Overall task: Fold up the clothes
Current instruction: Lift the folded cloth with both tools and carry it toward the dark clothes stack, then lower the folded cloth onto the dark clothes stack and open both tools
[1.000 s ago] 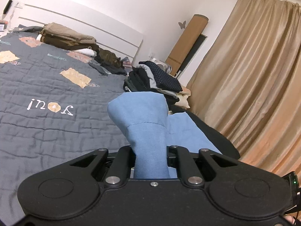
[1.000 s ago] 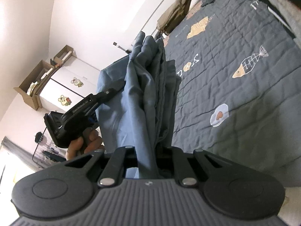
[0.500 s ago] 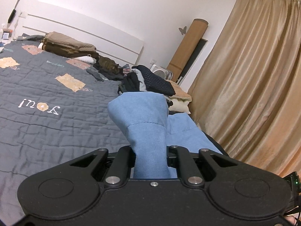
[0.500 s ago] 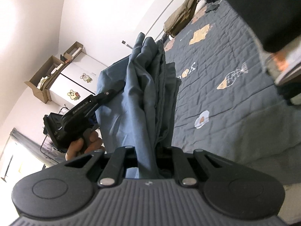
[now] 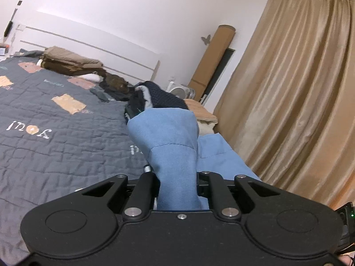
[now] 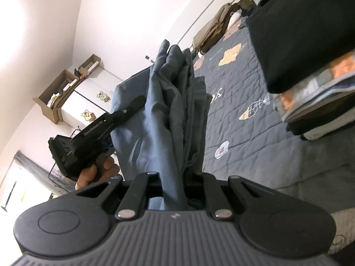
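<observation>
blue garment pinched, both grippers near level

Tan curtain at right; white headboard behind; cardboard box atop white cabinet.

Right gripper pinches bunched blue garment; at nine o'clock, left gripper grips the same cloth above the grey quilt.

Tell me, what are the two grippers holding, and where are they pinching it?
Both hold one blue garment. The left gripper pinches a bunched edge with a stitched seam; the right gripper pinches another bunched part. Which parts, I cannot tell.
</observation>
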{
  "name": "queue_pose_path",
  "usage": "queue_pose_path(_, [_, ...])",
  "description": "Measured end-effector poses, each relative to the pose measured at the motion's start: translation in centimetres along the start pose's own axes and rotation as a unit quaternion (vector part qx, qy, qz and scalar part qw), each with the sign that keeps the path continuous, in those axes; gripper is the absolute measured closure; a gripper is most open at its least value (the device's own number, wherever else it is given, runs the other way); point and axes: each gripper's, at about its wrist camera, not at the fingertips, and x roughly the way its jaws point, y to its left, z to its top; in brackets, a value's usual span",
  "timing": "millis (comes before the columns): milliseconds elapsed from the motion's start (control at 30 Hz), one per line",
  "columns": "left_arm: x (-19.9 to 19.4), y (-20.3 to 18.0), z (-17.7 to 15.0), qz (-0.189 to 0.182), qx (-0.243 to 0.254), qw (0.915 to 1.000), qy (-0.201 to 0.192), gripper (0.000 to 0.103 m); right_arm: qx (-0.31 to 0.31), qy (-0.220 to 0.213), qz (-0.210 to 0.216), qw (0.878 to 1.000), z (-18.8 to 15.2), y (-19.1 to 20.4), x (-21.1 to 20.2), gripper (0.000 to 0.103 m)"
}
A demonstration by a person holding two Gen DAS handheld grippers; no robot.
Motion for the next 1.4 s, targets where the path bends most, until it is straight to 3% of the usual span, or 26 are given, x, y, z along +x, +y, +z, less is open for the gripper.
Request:
queue_pose_path(667, [2.2, -7.5, 0.7, -0.053, 0.019, 0.9981, -0.027, 0.092, -0.024, -0.071, -0.016, 0.997, 2.3, 0.7, -8.0, 0.094])
queue_pose_path(967, [7.1, -8.4, 1.4, -0.061, 0.026, 0.9978, -0.010, 0.092, -0.008, -0.089, -0.031, 0.995, 5.1, -2.0, -8.8, 0.094])
queue_pose_path(1400, [17.3, -6.4, 3.4, -0.061, 0.029, 0.9974, 0.025, 0.092, 0.016, -0.098, -0.054, 0.994, 12.3, -7.5, -7.6, 0.094])
